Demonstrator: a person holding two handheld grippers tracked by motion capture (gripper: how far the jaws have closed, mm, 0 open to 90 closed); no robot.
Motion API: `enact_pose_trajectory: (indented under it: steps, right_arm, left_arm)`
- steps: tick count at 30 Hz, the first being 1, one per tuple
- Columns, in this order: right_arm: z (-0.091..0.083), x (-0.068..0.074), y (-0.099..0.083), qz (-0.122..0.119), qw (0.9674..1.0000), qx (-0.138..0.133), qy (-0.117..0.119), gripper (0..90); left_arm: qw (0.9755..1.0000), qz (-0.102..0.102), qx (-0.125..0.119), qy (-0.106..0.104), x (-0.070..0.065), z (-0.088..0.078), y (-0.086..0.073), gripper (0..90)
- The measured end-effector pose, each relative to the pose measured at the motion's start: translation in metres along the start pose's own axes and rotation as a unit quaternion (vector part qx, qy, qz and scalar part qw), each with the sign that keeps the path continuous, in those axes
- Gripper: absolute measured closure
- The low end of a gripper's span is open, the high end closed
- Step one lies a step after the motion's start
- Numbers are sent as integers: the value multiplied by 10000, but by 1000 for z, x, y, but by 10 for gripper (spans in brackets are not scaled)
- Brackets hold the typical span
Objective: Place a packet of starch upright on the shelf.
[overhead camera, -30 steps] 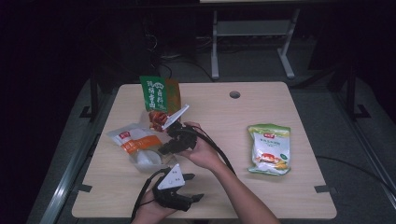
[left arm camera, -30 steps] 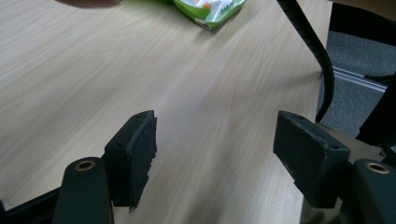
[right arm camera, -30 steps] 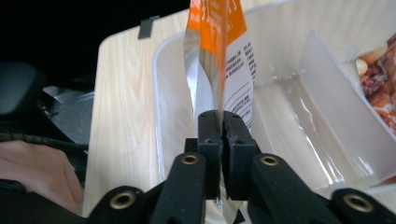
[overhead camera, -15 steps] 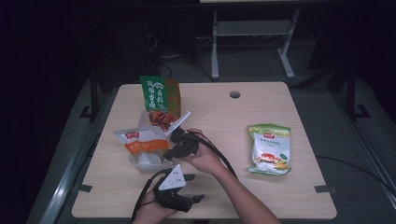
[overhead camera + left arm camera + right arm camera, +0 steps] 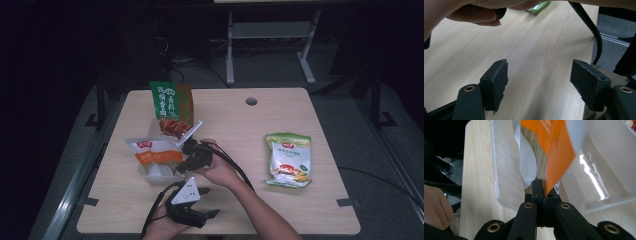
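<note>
my right gripper (image 5: pixel 543 192) has its jaws pressed together on the edge of an orange-and-white snack packet (image 5: pixel 156 152), pinching it by one thin margin while the rest of it hangs over a clear plastic tub (image 5: pixel 599 182) on the wooden table (image 5: pixel 240 130). in the high view the packet sits just in front of a green-and-red snack bag (image 5: pixel 171 102) standing at the back of the tub, and a second green-and-yellow bag (image 5: pixel 288 160) lies flat well off to my right. my left gripper (image 5: pixel 541 85) rests low near the table's front edge, jaws spread wide with nothing between them. the risk i see is the grip itself — so little of the packet is caught that it could slide free and drop outside the tub. it could also drag on the tub's rim and tip or shove the light container — nothing is steadying it, since my other hand is idle.
</note>
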State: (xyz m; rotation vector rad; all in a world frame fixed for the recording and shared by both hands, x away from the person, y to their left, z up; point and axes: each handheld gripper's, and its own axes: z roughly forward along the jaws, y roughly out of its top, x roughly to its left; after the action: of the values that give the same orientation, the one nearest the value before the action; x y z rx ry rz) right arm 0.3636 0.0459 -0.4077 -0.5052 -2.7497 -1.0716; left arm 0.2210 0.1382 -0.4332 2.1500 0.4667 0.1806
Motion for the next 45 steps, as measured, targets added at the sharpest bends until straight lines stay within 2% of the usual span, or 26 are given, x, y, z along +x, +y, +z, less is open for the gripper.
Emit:
enact_pose_trajectory:
  steps: [9,11,16,18,19,21,23,29,32,33,35,38,45]
  right_arm:
    - [1,-1,-1,31,10000,10,-1,888]
    - [0,-1,-1,-4,10000,-37,24,813]
    - [-3,0,-1,-1,10000,-38,21,728]
    - [-4,0,-1,-16,10000,-7,57,759]
    - [-3,1,-1,-38,10000,27,18,774]
    - [-1,2,0,-85,9999,77,-38,870]
    - [1,2,0,-113,9998,124,-120,897]
    - [2,3,0,-84,9997,172,-125,898]
    - [-1,2,0,-61,9999,90,-76,845]
    - [-3,3,0,-89,9999,26,-84,799]
    - [-11,4,0,-9,9999,-111,-3,773]
    - [-23,2,-2,-22,9996,-288,-51,739]
    - [-52,-3,-13,240,9980,-580,-118,684]
  left_arm:
    - [10000,52,49,-42,-2,3,0,299]
    - [9999,76,52,-39,-3,3,0,300]
    - [10000,45,37,-37,-1,2,0,299]
    - [10000,46,22,-34,-2,2,0,299]
    - [10000,45,23,-37,-2,2,0,299]
    - [10000,61,19,-41,-2,2,1,299]
    - [10000,73,17,-39,-2,1,1,300]
    - [10000,71,14,-48,-2,2,1,300]
    - [10000,81,8,-40,-2,2,1,300]
    - [10000,84,7,-37,-2,2,1,300]
    - [10000,23,8,-37,-2,2,1,299]
    - [10000,24,18,-32,-1,2,1,299]
    - [10000,56,7,11,0,1,1,299]
